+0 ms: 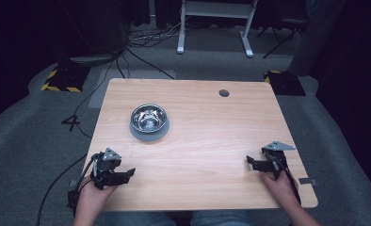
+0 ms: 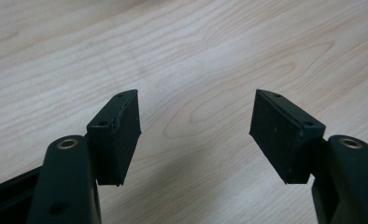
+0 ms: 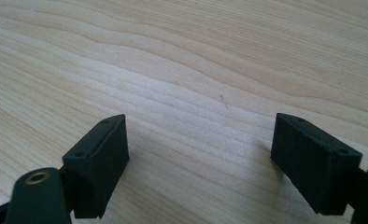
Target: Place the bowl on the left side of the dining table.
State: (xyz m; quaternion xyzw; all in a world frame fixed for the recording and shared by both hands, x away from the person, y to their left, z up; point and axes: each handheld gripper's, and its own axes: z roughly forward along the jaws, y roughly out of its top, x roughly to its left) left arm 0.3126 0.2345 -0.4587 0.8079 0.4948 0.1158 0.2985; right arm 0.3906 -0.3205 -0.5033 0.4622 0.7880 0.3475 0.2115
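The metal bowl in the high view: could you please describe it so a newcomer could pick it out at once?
Start from the light wooden table at the centre of the high view. Look at its left half, toward the far edge, well ahead of the left gripper. There sits a shiny steel bowl on a round grey base, the table's one reflective, round thing.

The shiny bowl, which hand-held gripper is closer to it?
The left hand-held gripper. The shiny bowl sits on the table's left half, above it; the right hand-held gripper is farther across.

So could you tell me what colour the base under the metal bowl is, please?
Grey; the base under the shiny bowl shows best in the high view.
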